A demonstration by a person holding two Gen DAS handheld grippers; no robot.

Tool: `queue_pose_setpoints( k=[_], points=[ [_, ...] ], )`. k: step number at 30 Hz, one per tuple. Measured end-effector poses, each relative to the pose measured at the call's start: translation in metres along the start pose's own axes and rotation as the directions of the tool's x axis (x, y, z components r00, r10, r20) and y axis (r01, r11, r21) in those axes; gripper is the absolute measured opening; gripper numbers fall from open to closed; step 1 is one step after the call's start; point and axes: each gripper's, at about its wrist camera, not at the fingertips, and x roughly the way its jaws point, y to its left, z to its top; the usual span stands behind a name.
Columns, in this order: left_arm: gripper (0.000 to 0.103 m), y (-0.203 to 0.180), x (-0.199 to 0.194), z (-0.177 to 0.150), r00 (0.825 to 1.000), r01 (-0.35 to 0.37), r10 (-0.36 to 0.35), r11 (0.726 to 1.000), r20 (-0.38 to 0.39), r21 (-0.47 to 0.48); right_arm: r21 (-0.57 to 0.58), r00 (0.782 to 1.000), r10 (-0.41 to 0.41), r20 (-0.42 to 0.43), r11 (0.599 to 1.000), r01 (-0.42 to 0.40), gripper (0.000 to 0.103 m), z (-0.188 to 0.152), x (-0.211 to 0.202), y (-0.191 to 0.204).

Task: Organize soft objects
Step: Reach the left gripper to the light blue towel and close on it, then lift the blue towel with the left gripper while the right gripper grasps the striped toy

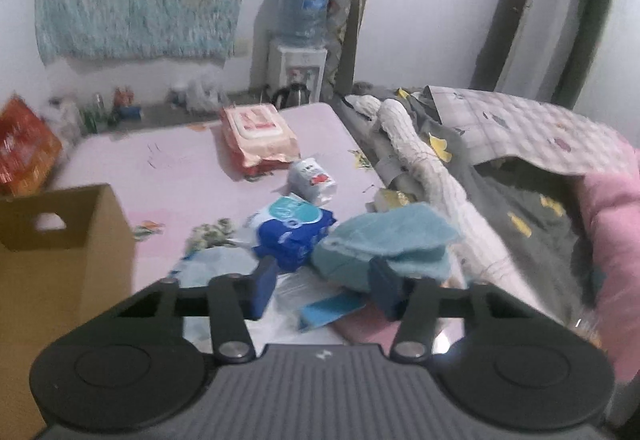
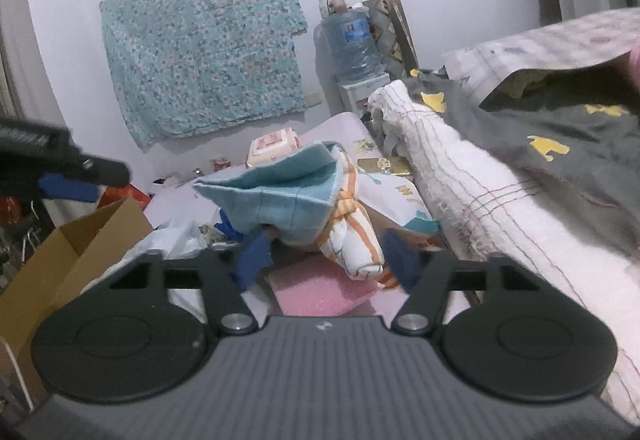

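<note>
Nearest, the left gripper [image 1: 326, 290] is spread wide and empty over a pink bed [image 1: 160, 160], its right finger touching a light blue towel [image 1: 384, 244] beside blue tissue packs [image 1: 296, 228], while the right gripper [image 2: 328, 260], also wide open and empty, faces that towel and an orange-striped cloth [image 2: 356, 240], cardboard box [image 1: 60, 260] at left.

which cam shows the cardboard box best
The left wrist view: the cardboard box stands at the left edge of the pink table, its front wall and handle cutout showing. The right wrist view shows only the box's open top and an angled flap, low on the left.
</note>
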Motion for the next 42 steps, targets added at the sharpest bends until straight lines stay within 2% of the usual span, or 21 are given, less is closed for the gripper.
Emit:
queue_pose_setpoints(
  k=[3, 4, 7, 9, 12, 14, 15, 17, 19, 22, 28, 33, 38, 42],
  points=[
    [0.046, 0.008, 0.024, 0.018, 0.996, 0.05, -0.058, 0.991, -0.065, -0.127, 0.029, 0.999, 0.028, 0.025, 0.999, -0.029, 0.042, 0.011, 0.01, -0.009],
    [0.05, 0.012, 0.032, 0.022, 0.993, 0.07, -0.085, 0.982, -0.086, -0.174, 0.037, 0.999, 0.04, 0.033, 0.998, -0.041, 0.042, 0.013, 0.01, -0.01],
    [0.08, 0.024, 0.054, 0.028, 0.978, 0.115, -0.161, 0.947, -0.133, -0.3, 0.078, 0.995, 0.088, 0.04, 0.993, -0.091, 0.042, 0.019, 0.017, -0.018],
    [0.082, 0.027, 0.071, 0.031, 0.966, 0.125, -0.194, 0.928, -0.169, -0.351, 0.093, 0.994, 0.103, 0.035, 0.99, -0.106, 0.042, 0.02, 0.021, -0.022],
    [0.075, 0.027, 0.099, 0.031, 0.949, 0.1, -0.207, 0.913, -0.236, -0.396, 0.103, 0.994, 0.108, 0.021, 0.989, -0.11, 0.042, 0.017, 0.027, -0.025],
    [0.054, 0.026, 0.114, 0.029, 0.94, 0.082, -0.21, 0.904, -0.268, -0.419, 0.115, 0.994, 0.108, 0.01, 0.987, -0.108, 0.042, 0.015, 0.03, -0.028],
    [0.046, 0.024, 0.12, 0.028, 0.937, 0.078, -0.212, 0.903, -0.278, -0.422, 0.118, 0.994, 0.106, 0.008, 0.987, -0.106, 0.042, 0.011, 0.027, -0.027],
    [0.011, 0.021, 0.128, 0.025, 0.935, 0.072, -0.202, 0.912, -0.29, -0.404, 0.129, 0.995, 0.1, 0.001, 0.987, -0.1, 0.042, 0.007, 0.026, -0.028],
    [0.009, 0.017, 0.127, 0.022, 0.94, 0.062, -0.183, 0.922, -0.289, -0.383, 0.141, 0.995, 0.103, -0.007, 0.985, -0.101, 0.042, 0.005, 0.023, -0.031],
    [0.008, 0.013, 0.112, 0.018, 0.957, 0.047, -0.138, 0.941, -0.254, -0.336, 0.145, 0.996, 0.094, -0.007, 0.985, -0.092, 0.042, 0.003, 0.019, -0.033],
    [0.008, 0.01, 0.052, 0.011, 0.978, 0.062, -0.103, 0.974, -0.184, -0.218, 0.145, 0.995, 0.097, -0.007, 0.985, -0.095, 0.043, 0.001, 0.011, -0.034],
    [0.008, 0.01, 0.007, -0.017, 0.982, 0.061, -0.081, 0.991, -0.171, -0.12, 0.175, 0.989, 0.151, -0.012, 0.974, -0.146, 0.043, -0.003, 0.001, -0.036],
    [0.008, 0.014, -0.025, -0.051, 0.991, -0.052, 0.051, 0.999, -0.124, -0.007, 0.206, 0.978, 0.201, -0.05, 0.961, -0.187, 0.043, -0.013, -0.008, -0.039],
    [0.008, 0.014, -0.041, -0.076, 0.99, -0.039, 0.043, 0.999, -0.134, 0.031, 0.258, 0.955, 0.277, -0.106, 0.935, -0.243, 0.043, -0.026, -0.01, -0.039]
  ],
)
